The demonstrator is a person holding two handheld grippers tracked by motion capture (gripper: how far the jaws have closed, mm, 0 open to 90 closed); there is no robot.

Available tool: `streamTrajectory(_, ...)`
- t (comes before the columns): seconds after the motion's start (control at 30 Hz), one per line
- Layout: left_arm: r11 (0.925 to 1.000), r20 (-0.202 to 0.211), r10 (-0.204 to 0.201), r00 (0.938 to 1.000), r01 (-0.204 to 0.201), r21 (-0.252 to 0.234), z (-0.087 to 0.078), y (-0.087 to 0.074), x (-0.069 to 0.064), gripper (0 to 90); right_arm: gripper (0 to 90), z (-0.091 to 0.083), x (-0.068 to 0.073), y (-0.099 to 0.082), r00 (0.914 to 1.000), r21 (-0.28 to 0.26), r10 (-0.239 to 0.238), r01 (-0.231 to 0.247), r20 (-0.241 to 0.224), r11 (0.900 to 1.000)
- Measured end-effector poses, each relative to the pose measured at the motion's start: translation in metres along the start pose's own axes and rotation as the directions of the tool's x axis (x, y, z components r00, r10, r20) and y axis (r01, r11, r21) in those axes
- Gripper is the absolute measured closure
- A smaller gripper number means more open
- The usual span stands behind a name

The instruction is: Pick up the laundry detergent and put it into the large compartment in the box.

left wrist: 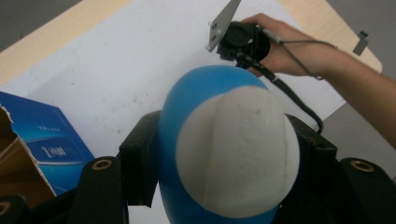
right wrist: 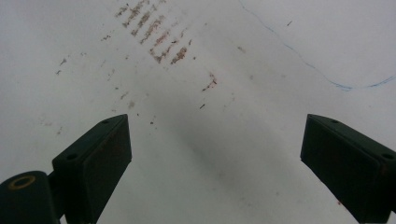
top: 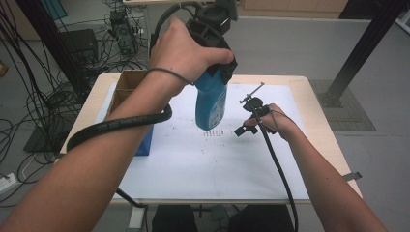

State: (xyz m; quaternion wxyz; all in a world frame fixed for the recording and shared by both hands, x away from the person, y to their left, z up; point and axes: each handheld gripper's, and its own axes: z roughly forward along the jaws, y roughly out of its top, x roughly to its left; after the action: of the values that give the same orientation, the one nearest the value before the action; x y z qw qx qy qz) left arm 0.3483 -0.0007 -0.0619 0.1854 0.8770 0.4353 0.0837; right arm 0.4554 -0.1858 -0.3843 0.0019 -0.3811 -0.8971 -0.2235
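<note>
A blue bottle (top: 211, 104) with a printed label hangs upright high above the table, and my left gripper (top: 215, 72) is shut on its upper part. In the left gripper view the bottle's (left wrist: 229, 149) white rounded end faces the camera, and the left gripper (left wrist: 224, 158) has a black jaw pressed on each of its sides. My right gripper (top: 246, 123) rests low on the white paper sheet (top: 193, 164), to the right of the bottle. In its own view the right gripper (right wrist: 215, 158) stands open over bare paper with nothing between its jaws.
An open blue cardboard box (top: 130, 92) with a brown inside stands at the table's left. Small reddish-brown smudges (top: 212, 133) mark the paper below the bottle. The wooden table edge (top: 319, 125) runs along the right. Cables lie on the floor behind.
</note>
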Motion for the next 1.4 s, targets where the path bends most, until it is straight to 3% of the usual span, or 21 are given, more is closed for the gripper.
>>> streamTrajectory(0.3,0.9994,-0.007,-0.008,0.9999,0.008,-0.035,-0.047,0.021,-0.002,38.0,8.4,-0.001,-0.001,0.0,1.0,-0.001,0.005,-0.005,0.0,1.0)
streamTrajectory(0.4,0.9991,-0.013,-0.011,0.9999,0.01,-0.041,-0.054,0.023,-0.002,38.0,8.4,-0.002,-0.002,0.0,1.0,-0.006,0.005,-0.005,0.0,1.0)
streamTrajectory(0.73,0.9982,-0.014,-0.045,0.9989,0.044,-0.04,-0.042,0.023,0.008,38.0,8.5,-0.002,-0.003,-0.001,1.0,-0.01,0.009,-0.009,-0.002,0.9999)
streamTrajectory(0.93,0.9942,-0.041,-0.1,0.9942,0.098,-0.045,-0.038,0.024,0.025,38.0,8.5,-0.003,-0.004,-0.001,0.9999,-0.011,0.013,-0.013,-0.001,0.9999)
streamTrajectory(1.07,0.9882,-0.055,-0.149,0.9873,0.147,-0.045,-0.037,0.022,0.041,38.0,8.5,-0.005,-0.005,-0.002,0.9999,-0.013,0.014,-0.014,0.002,0.9998)
streamTrajectory(1.27,0.9734,-0.076,-0.226,0.9711,0.223,-0.053,-0.036,0.015,0.073,38.0,8.5,-0.005,-0.006,-0.003,0.9999,-0.018,0.013,-0.013,0.005,0.9997)
streamTrajectory(1.3,0.9669,-0.081,-0.252,0.9642,0.248,-0.058,-0.037,0.013,0.08,38.0,8.5,-0.005,-0.006,-0.003,0.9999,-0.02,0.013,-0.013,0.005,0.9997)
streamTrajectory(1.33,0.9651,-0.087,-0.26,0.9616,0.256,-0.055,-0.037,0.011,0.084,38.0,8.5,-0.005,-0.005,-0.003,0.9999,-0.02,0.013,-0.013,0.005,0.9997)
streamTrajectory(1.37,0.957,-0.096,-0.288,0.9528,0.283,-0.062,-0.038,0.009,0.091,38.0,8.5,-0.005,-0.006,-0.003,0.9999,-0.02,0.01,-0.01,0.004,0.9997)
streamTrajectory(1.4,0.9534,-0.102,-0.3,0.9484,0.295,-0.061,-0.038,0.007,0.095,38.0,8.5,-0.005,-0.005,-0.003,0.9999,-0.017,0.014,-0.014,0.004,0.9998)
